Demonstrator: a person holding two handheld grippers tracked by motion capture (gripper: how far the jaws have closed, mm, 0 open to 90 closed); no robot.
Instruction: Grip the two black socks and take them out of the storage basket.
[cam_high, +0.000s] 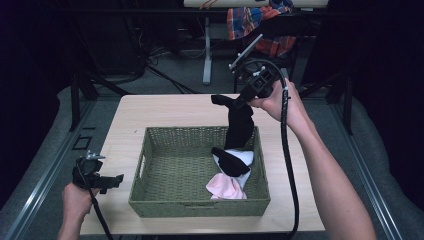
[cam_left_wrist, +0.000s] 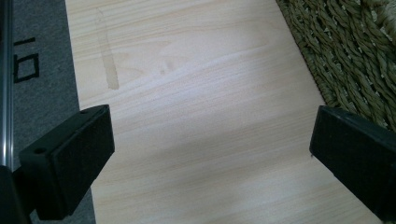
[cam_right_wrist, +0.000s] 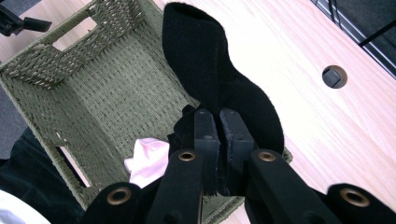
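The right claw (cam_high: 243, 101) pinches a black knit sock (cam_high: 239, 127), hanging long-axis down over the green woven basket's (cam_high: 150, 150) far right corner; the left claw (cam_high: 107, 181) gapes wide beside the basket above the tabletop (cam_high: 165, 110).

Your pale wood tabletop (cam_high: 170, 107) carries one green woven basket (cam_high: 150, 172), set squarely on it. Bare wood lies between your left jaws, and the basket's wall sits beside the one on the right.

We see the right gripper (cam_high: 243, 102) clamping a black fabric sock (cam_high: 239, 125) above the green woven basket (cam_high: 150, 170); the left gripper (cam_high: 116, 180) hovers beside it.
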